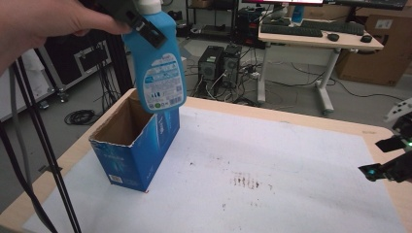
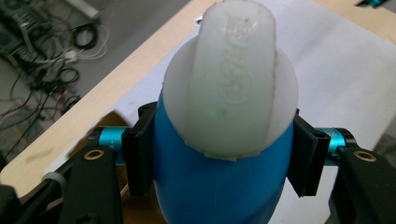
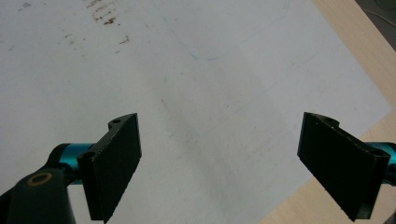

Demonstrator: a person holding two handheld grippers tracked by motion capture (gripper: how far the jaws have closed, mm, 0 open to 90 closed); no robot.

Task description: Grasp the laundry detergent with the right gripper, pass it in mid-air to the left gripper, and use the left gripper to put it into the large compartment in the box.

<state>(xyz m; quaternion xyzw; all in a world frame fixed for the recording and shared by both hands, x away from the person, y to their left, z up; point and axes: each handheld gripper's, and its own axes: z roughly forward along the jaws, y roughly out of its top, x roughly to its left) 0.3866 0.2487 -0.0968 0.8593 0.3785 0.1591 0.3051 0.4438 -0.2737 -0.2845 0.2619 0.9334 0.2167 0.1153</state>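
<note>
While the left gripper (image 2: 219,158) clamped the blue bottle (image 1: 159,73) by its neck above the open blue box (image 1: 141,145), the right gripper (image 3: 219,163) hovered wide open over the white mat (image 1: 272,165).

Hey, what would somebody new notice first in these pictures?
First, the blue bottle with its white cap, held by the left tongs above the open blue carton at the table's left. Then the right tongs, open over the stained white mat.
</note>
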